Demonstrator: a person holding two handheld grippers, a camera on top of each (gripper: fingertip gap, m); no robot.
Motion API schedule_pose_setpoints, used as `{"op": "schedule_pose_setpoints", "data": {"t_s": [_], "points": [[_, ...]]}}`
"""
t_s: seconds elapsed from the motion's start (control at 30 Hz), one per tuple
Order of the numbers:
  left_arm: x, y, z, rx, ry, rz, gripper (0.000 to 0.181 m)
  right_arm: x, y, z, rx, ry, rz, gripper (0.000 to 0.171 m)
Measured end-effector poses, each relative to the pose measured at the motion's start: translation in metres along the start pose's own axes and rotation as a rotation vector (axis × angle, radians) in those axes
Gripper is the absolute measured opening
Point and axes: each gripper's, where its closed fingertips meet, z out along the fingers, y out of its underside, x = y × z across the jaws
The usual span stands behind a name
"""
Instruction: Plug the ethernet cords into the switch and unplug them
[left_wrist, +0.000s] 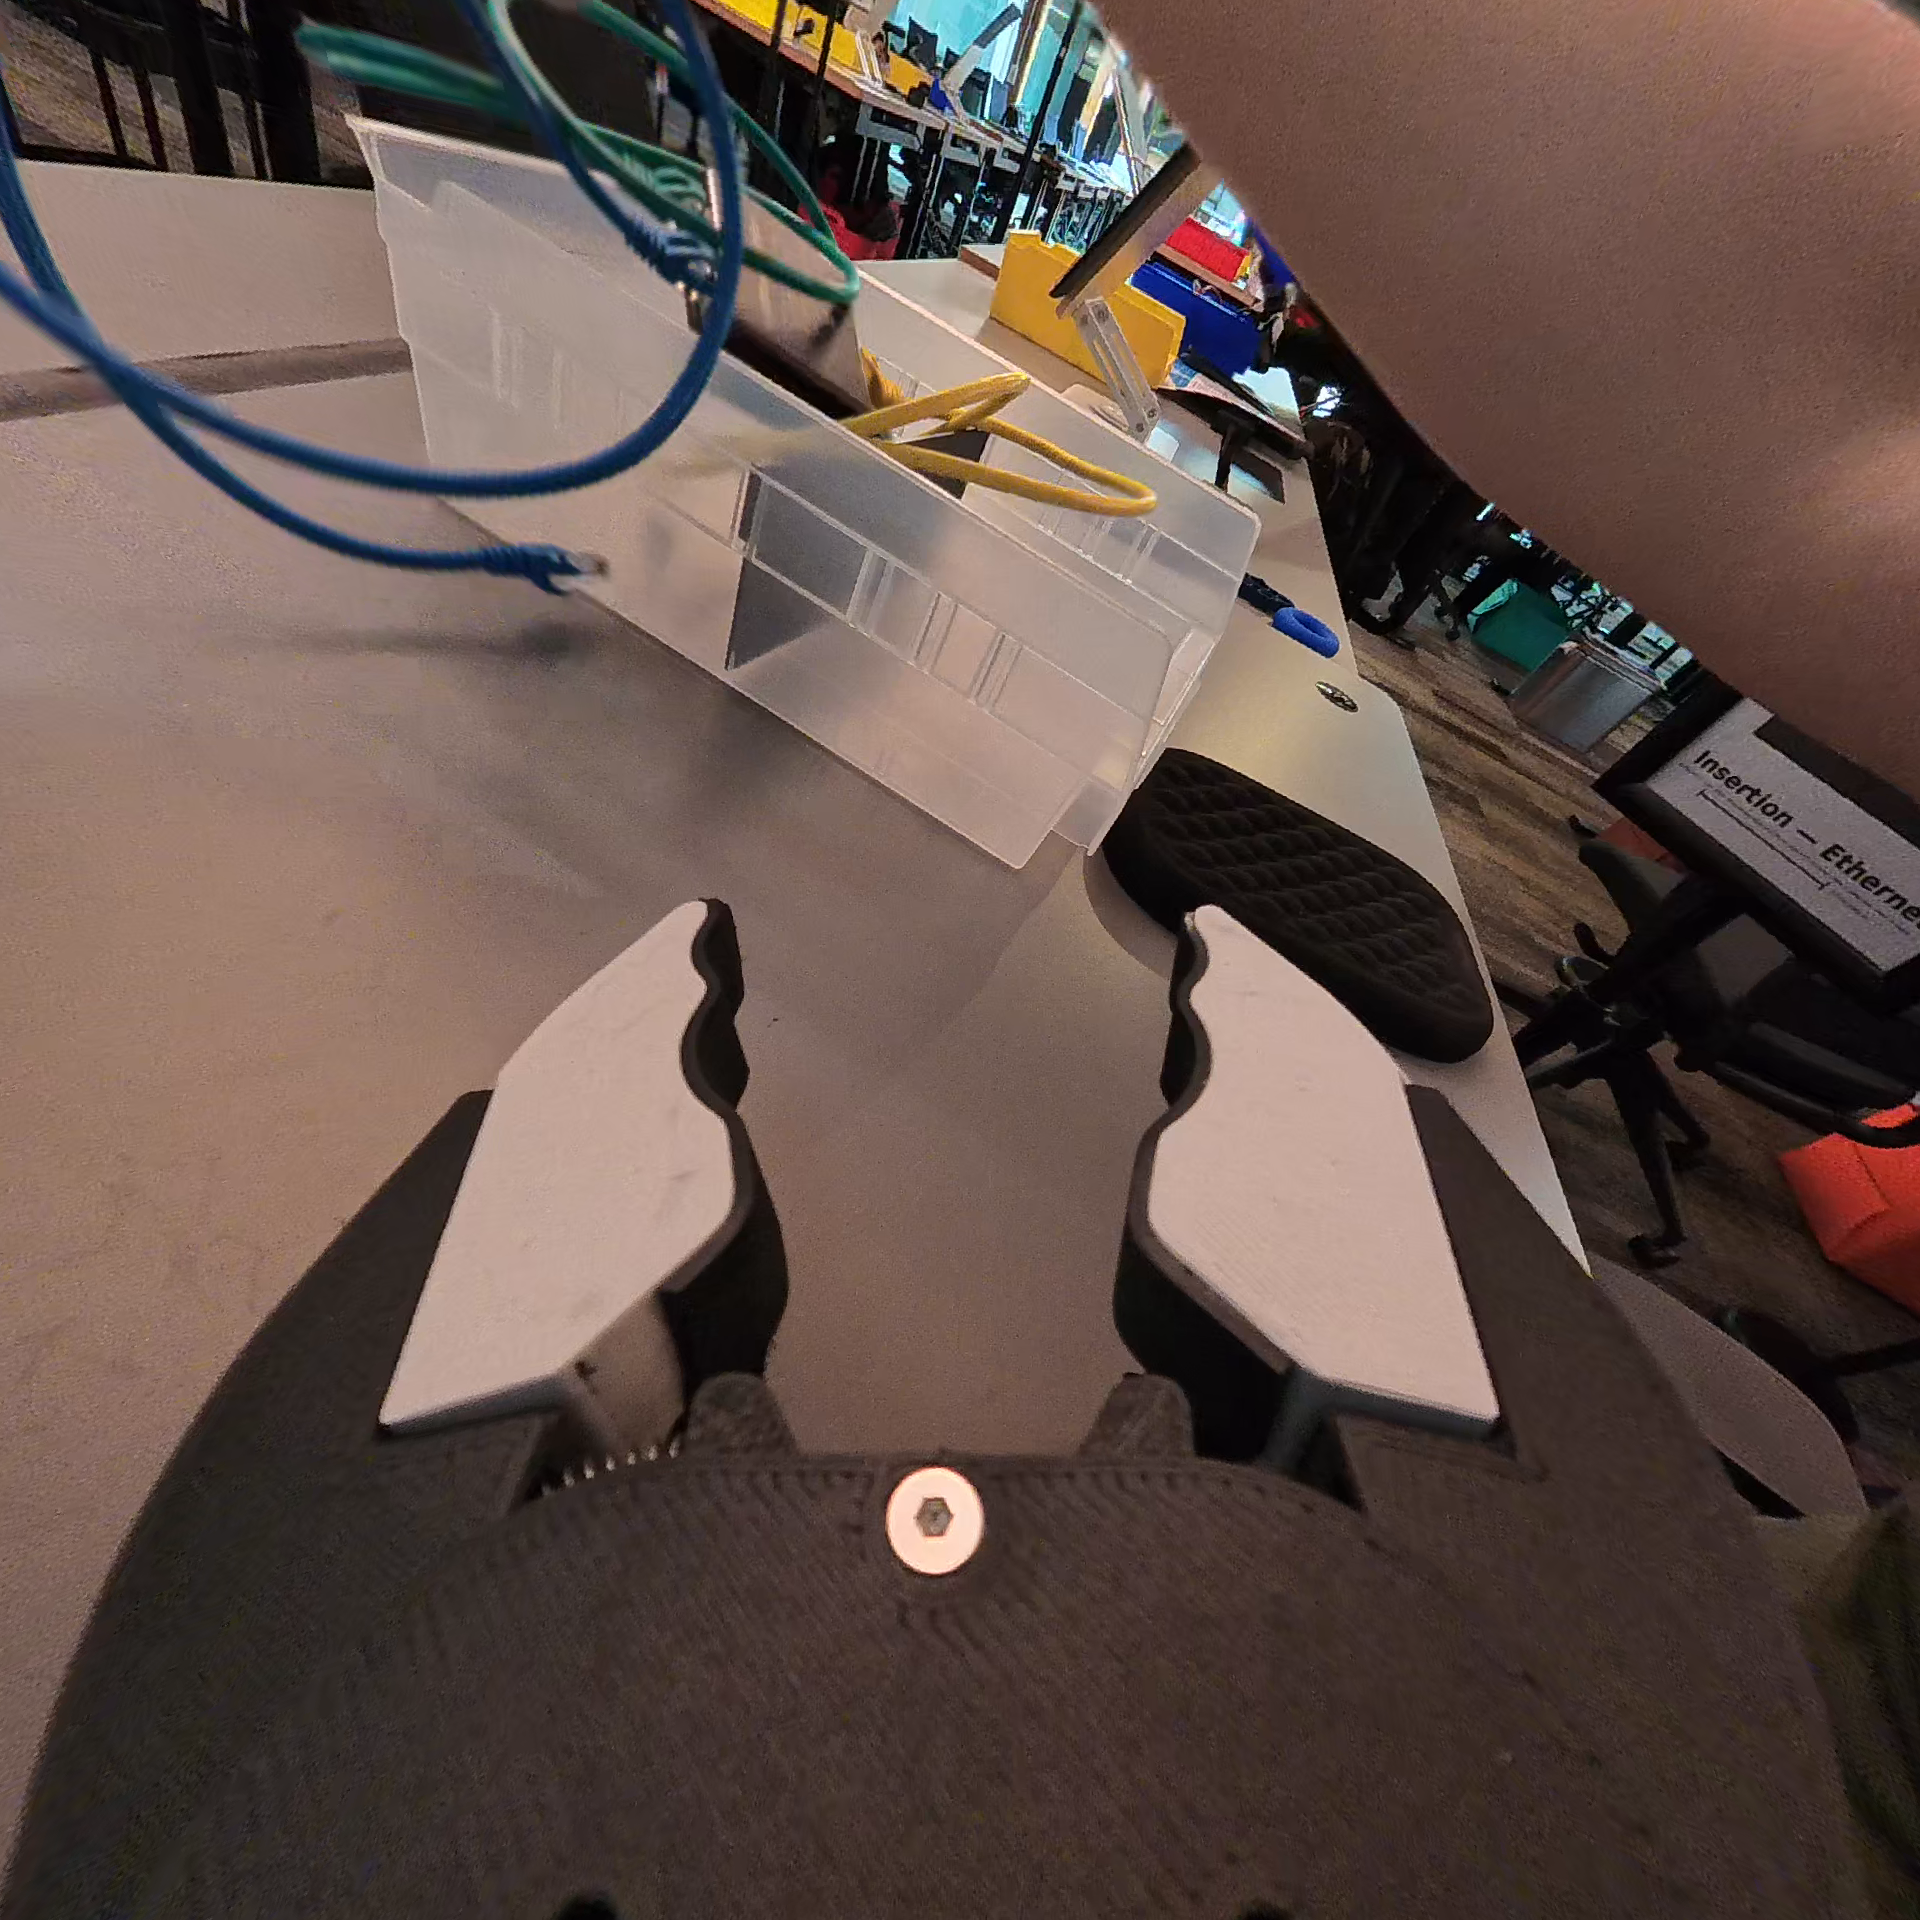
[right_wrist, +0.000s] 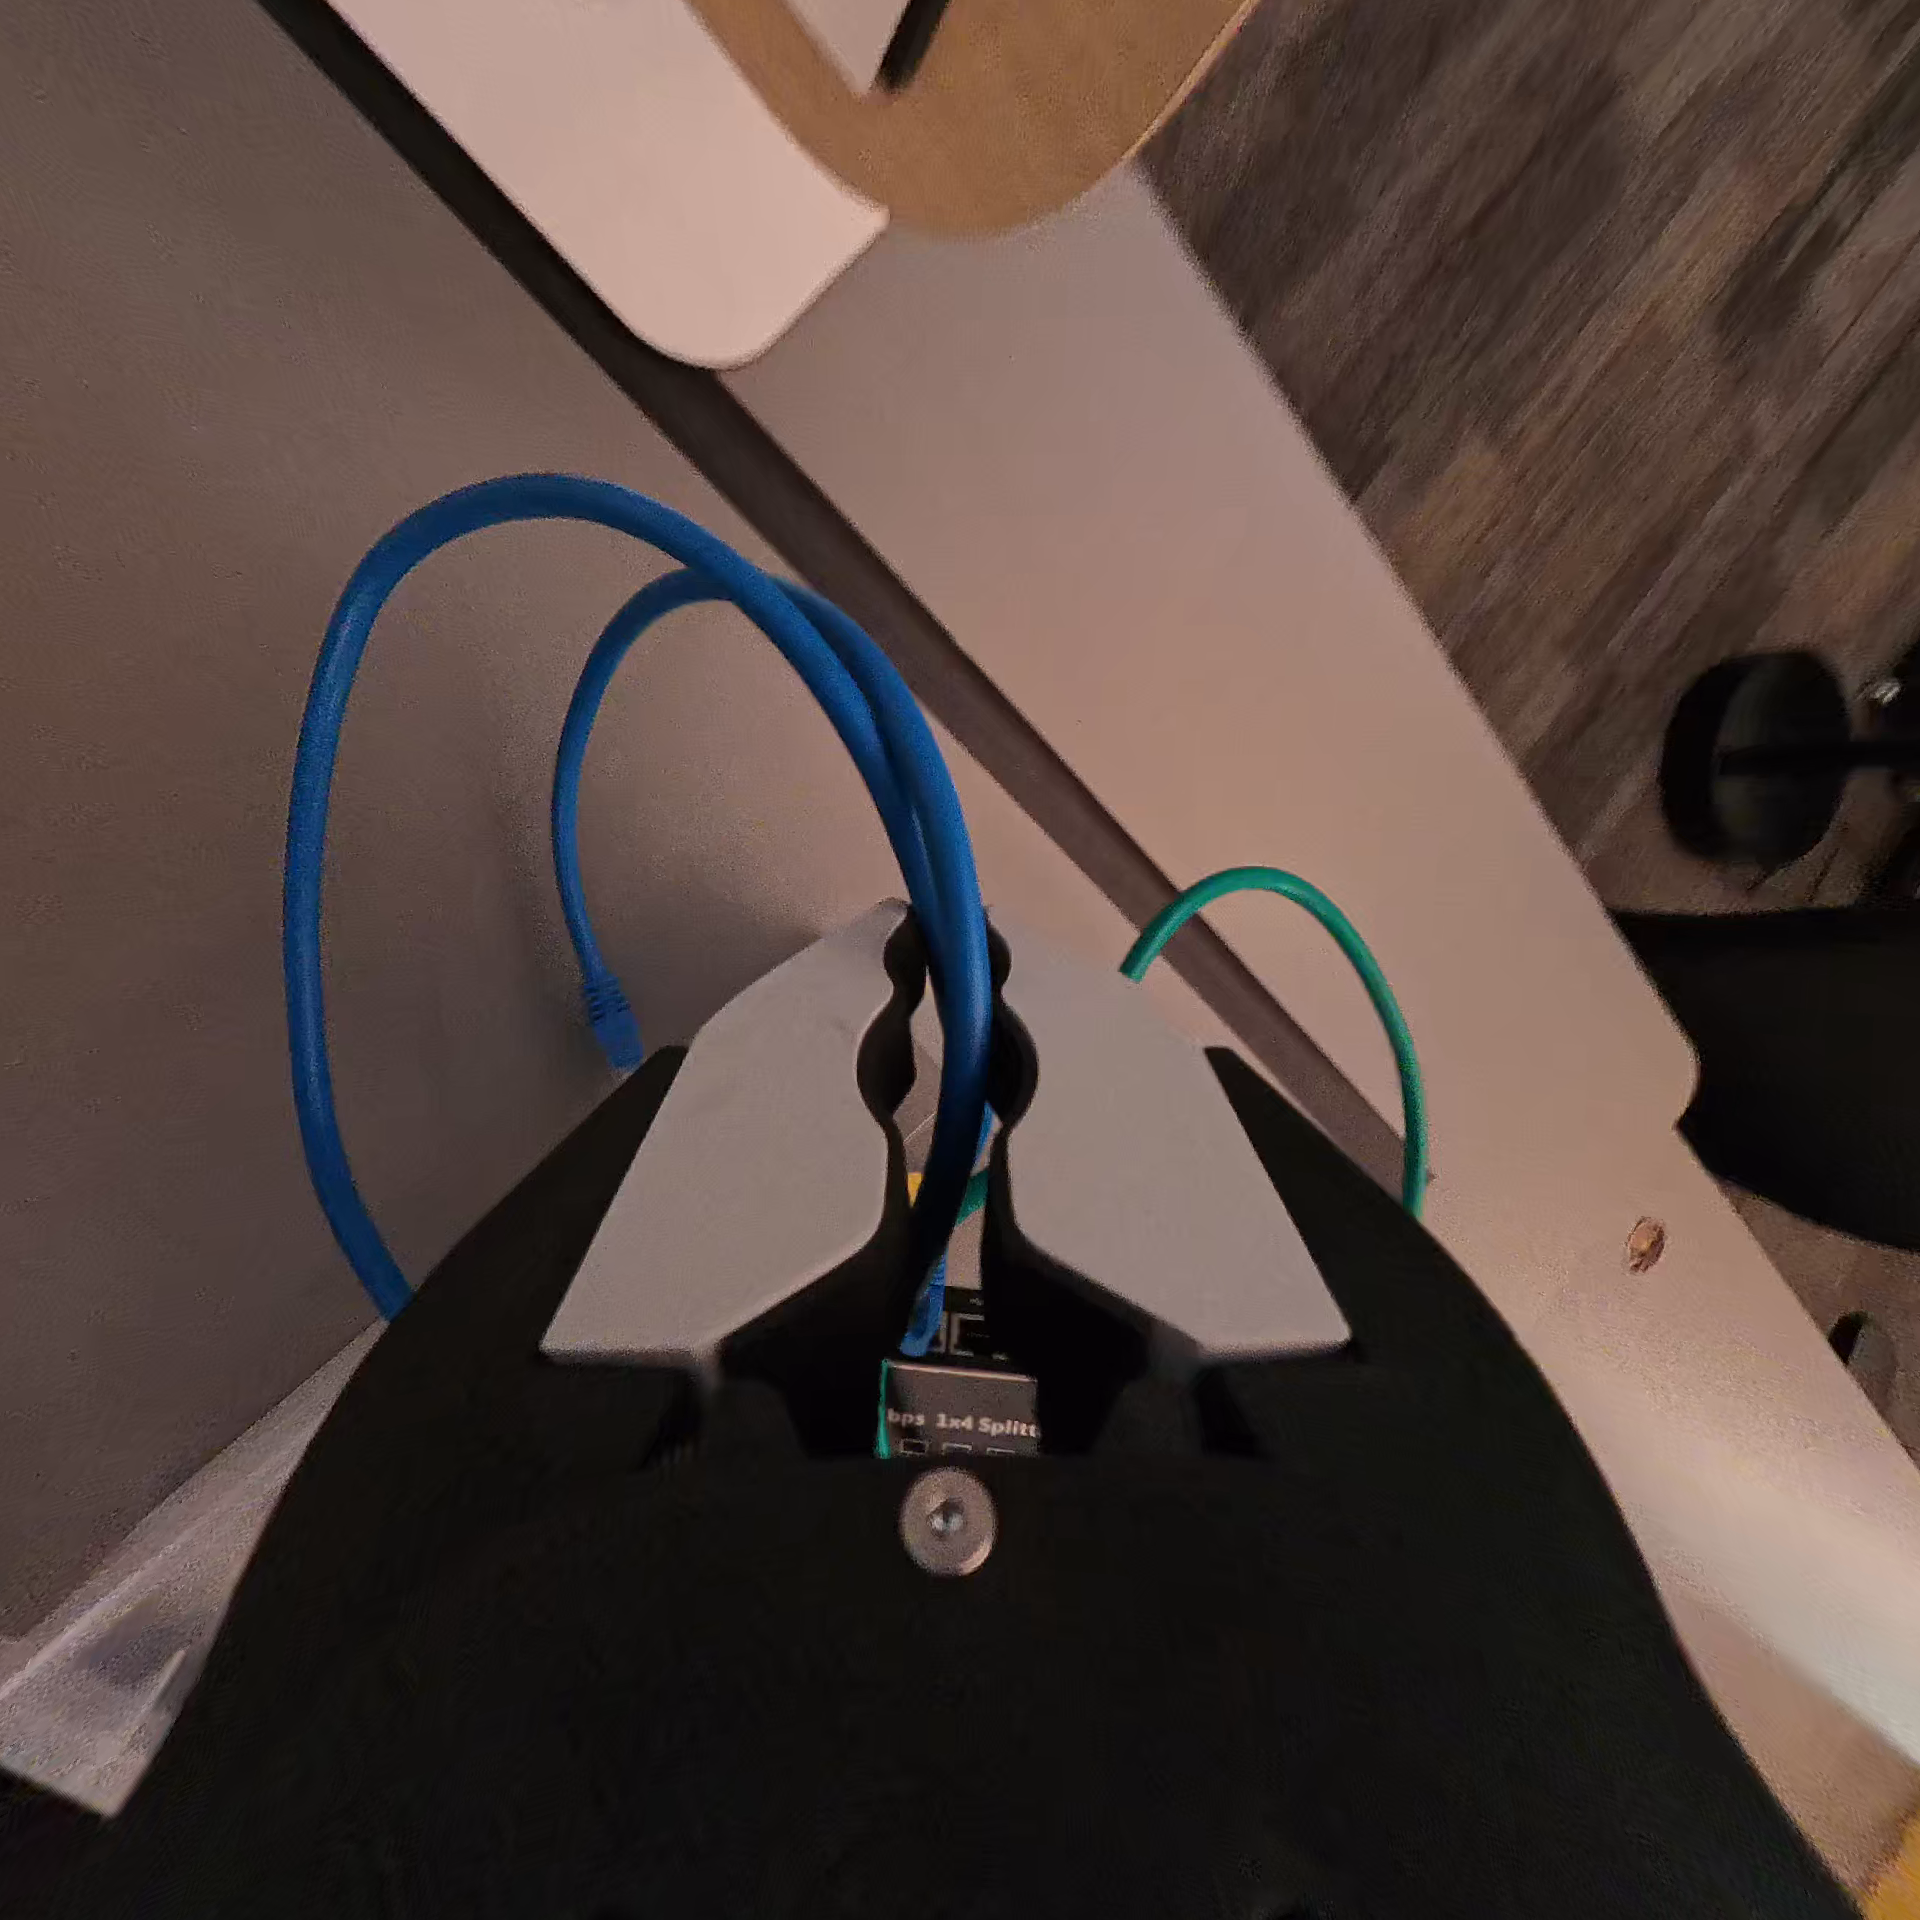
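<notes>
Right now the right gripper (right_wrist: 951, 997) is pinched nearly closed on the blue cord (right_wrist: 623, 509), gripping it in the notched tips a little way up from where the cord runs down to the switch (right_wrist: 961, 1397). Holding near the plug end makes sense to me: short lever, better control for seating or pulling the plug. Whether that plug is actually in a port I can't tell, since the gripper body hides the joint. The blue cord's other plug (right_wrist: 608, 1013) hangs free to the left. A green cord (right_wrist: 1340, 935) arcs up on the right, and its lower end is hidden too.

The left gripper (left_wrist: 956, 956) is wide open, holds nothing and hovers low over the table (left_wrist: 260, 935). It looks parked, out of the way and ready to steady something.

The right view alone shows the switch and the grip on the cord. The left view alone shows the wider layout: a clear plastic bin (left_wrist: 935, 623) on the table with a yellow cord (left_wrist: 1039, 478) coiled in it, blue and green loops swinging overhead, a black pad (left_wrist: 1299, 914) at the table edge, yellow and blue bins (left_wrist: 1081, 301) behind it, and a forearm (left_wrist: 1610, 312) crossing the top right. The switch itself isn't clearly visible from there.
</notes>
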Motion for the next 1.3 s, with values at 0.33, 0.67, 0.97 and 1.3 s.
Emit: {"op": "schedule_pose_setpoints", "data": {"t_s": [0.33,0.67,0.97,1.3], "points": [[-0.007,0.008,0.006,-0.021,-0.011,-0.019,0.079,0.038,0.015,-0.107,0.509,-0.005,0.201,0.008],[-0.032,-0.058,0.021,0.091,-0.068,-0.040,0.074,0.043,0.037,-0.126,0.504,0.109,0.051,0.007],[-0.055,-0.154,0.061,0.238,-0.165,0.029,0.066,0.043,0.054,-0.105,0.007,0.336,-0.398,0.006],[-0.137,-0.190,0.120,0.078,-0.204,0.201,0.085,0.045,0.058,-0.104,-0.023,0.288,-0.352,0.006]]}}
